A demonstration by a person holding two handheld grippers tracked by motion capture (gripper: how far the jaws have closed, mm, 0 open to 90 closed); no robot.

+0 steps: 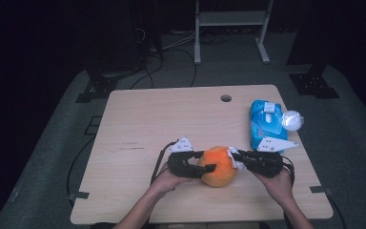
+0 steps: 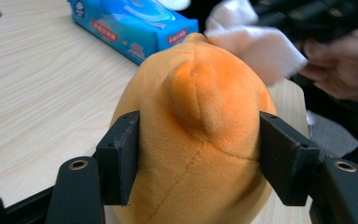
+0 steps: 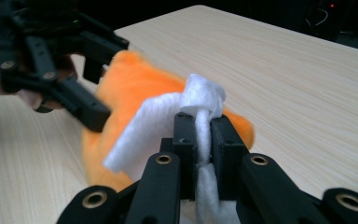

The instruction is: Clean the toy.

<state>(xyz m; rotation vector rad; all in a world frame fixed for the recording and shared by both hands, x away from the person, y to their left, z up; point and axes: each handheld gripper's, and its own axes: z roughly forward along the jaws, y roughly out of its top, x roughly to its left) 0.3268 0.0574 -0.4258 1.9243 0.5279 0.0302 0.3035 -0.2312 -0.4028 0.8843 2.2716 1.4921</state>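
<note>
While the left gripper (image 1: 205, 168) clamps its fingers (image 2: 119, 156) on either flank of an orange plush toy (image 1: 218, 166) resting near the front edge of the wooden surface (image 1: 138, 124), the right gripper (image 1: 237, 157) — fingers pinched tight on a white wipe (image 3: 200, 100) — presses the cloth against the toy's upper side. The risk here, I would judge, is slippage: a hard wiping stroke could twist the soft toy out of the grip, or drag the wipe free. A blue wipes pack (image 1: 266, 121) lies beyond.
</note>
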